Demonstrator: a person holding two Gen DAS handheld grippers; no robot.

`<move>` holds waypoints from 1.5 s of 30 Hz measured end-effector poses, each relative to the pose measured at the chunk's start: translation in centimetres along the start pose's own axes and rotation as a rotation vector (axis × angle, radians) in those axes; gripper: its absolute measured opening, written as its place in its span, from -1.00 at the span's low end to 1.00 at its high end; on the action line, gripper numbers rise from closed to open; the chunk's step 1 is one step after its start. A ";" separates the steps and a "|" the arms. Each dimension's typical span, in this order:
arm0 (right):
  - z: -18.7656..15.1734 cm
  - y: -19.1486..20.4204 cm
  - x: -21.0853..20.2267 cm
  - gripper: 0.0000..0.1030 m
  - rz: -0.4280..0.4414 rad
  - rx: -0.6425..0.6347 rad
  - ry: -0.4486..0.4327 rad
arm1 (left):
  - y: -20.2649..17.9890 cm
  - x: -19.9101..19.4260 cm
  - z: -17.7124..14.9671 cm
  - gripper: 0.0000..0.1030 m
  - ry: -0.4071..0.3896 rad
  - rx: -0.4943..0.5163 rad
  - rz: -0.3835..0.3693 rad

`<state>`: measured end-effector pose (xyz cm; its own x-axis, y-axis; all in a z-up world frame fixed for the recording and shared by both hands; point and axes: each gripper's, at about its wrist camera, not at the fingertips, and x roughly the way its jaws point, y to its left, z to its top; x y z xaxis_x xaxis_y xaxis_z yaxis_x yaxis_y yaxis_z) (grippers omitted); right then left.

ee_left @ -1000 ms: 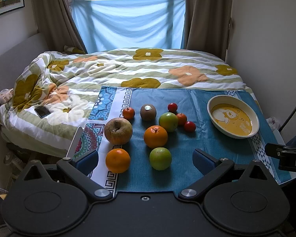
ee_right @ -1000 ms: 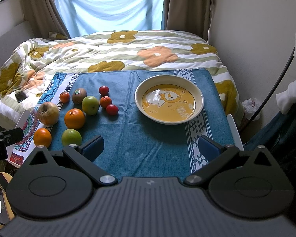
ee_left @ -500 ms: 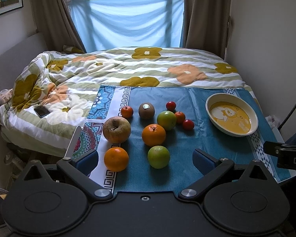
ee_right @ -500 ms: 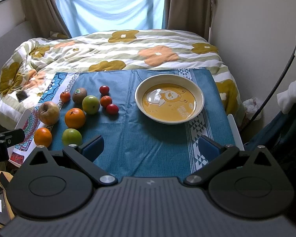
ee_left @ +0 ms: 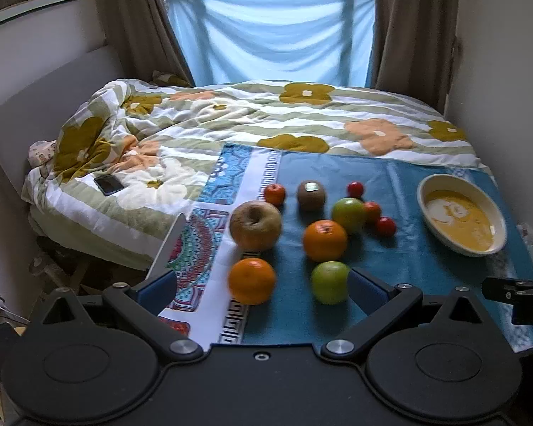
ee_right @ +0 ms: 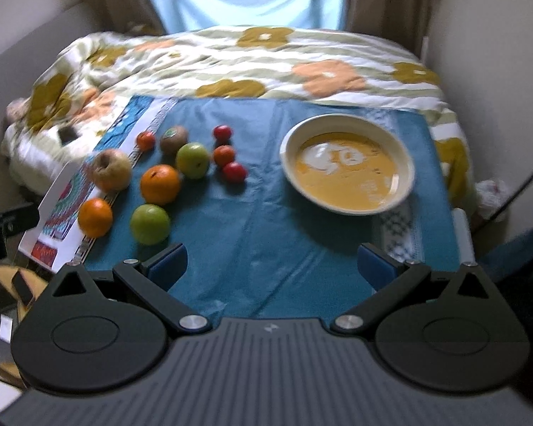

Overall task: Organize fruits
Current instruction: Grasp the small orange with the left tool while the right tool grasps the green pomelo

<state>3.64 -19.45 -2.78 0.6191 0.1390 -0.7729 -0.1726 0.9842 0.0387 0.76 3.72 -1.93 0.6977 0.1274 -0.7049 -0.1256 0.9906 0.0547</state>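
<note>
Left gripper [ee_left: 263,285] and right gripper [ee_right: 272,261] both spread wide, holding nothing, above blue cloth [ee_right: 266,220]; fruits beside yellow bowl [ee_right: 348,163].

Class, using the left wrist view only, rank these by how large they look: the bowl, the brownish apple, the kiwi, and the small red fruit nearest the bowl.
1. Bowl, clearly largest.
2. Brownish apple.
3. Kiwi; it lies farther from the camera than the apple, so the true gap may be smaller.
4. Small red fruit, smallest.
</note>
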 end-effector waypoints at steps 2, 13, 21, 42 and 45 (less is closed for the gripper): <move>0.0 0.4 1.2 1.00 0.017 -0.018 0.012 | 0.9 1.3 -0.2 1.00 0.008 0.003 -0.014; 0.7 4.2 7.8 1.00 0.082 0.041 0.065 | 3.8 8.6 -1.4 0.96 0.059 0.193 -0.097; 1.3 7.2 11.8 1.00 0.142 0.158 0.105 | 4.2 13.1 -1.8 0.80 0.125 0.291 -0.183; 1.7 10.7 16.9 0.89 0.143 0.194 0.200 | 2.7 17.6 -1.6 0.24 0.154 0.427 -0.297; 1.7 10.9 17.0 0.79 0.141 0.185 0.209 | 2.8 17.5 -1.8 0.23 0.152 0.432 -0.292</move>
<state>13.63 -6.20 -14.43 0.4250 0.2691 -0.8643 -0.0917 0.9627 0.2546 11.38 8.66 -15.36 0.5460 -0.1331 -0.8271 0.3817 0.9184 0.1042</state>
